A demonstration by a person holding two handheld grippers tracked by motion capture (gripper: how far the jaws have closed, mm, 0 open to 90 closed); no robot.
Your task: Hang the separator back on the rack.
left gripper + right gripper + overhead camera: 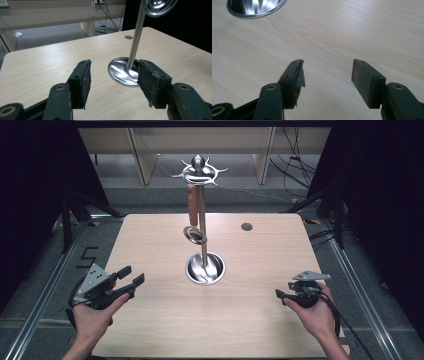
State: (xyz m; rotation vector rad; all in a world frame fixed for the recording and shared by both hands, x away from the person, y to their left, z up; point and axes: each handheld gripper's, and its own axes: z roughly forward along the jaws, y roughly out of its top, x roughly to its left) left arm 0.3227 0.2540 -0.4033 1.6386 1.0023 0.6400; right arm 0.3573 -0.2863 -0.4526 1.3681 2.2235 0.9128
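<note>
Pale wood-grain covers the counter (165, 325), which stands on a grey floor with dark curtains at either side and light cabinet legs beyond its far edge. At the middle of the counter stands a steel utensil stand (202, 220): a round dished base (205, 268), a slim pole whose long axis runs straight up, and a ring of hooks (200, 171) at the top. From one hook hangs a utensil with a brown wooden handle (192, 204), its long axis vertical, handle up and its round metal head (194, 235) pointing down, just beside the pole.

The left gripper (131, 275) is held in a hand (92, 317) near the counter's front left corner, its jaws spread apart with nothing between them, aimed toward the stand; in the left gripper view the base (123, 72) and pole show between the jaws, farther off. The right gripper (281, 294), held in the other hand (315, 312) near the front right, points leftward across the counter, well apart from the stand. Its jaws are likewise released and empty, with bare wood between them in the right gripper view and the base's rim (254, 15) at the upper left.
</note>
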